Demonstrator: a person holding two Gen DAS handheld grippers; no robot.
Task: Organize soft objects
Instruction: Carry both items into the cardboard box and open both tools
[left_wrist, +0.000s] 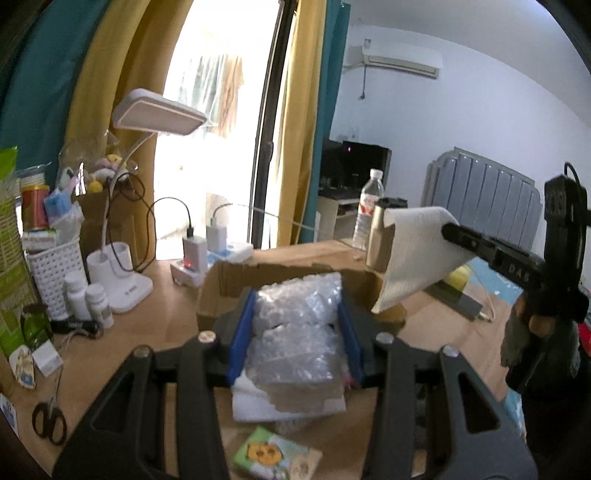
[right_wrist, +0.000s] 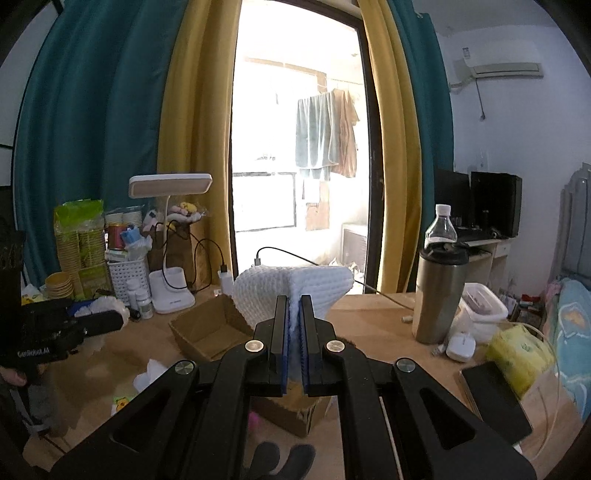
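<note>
My left gripper (left_wrist: 297, 314) is shut on a wad of clear bubble wrap (left_wrist: 295, 332) with white foam sheet (left_wrist: 255, 402) under it, held above the desk in front of an open cardboard box (left_wrist: 280, 273). My right gripper (right_wrist: 293, 317) is shut on a folded white paper towel (right_wrist: 295, 288), held in the air above the same box (right_wrist: 210, 328). In the left wrist view the right gripper (left_wrist: 448, 229) shows at the right with the towel (left_wrist: 417, 254) hanging from it. The left gripper (right_wrist: 110, 319) shows at the left of the right wrist view.
A white desk lamp (left_wrist: 129, 288), white basket (left_wrist: 51, 273), pill bottles (left_wrist: 88, 299) and scissors (left_wrist: 48, 421) stand on the left. A steel tumbler (right_wrist: 439, 295), water bottle (right_wrist: 439, 229), mouse (right_wrist: 460, 345) and yellow tissue pack (right_wrist: 517, 354) stand on the right. A small cartoon tissue pack (left_wrist: 273, 458) lies near the front edge.
</note>
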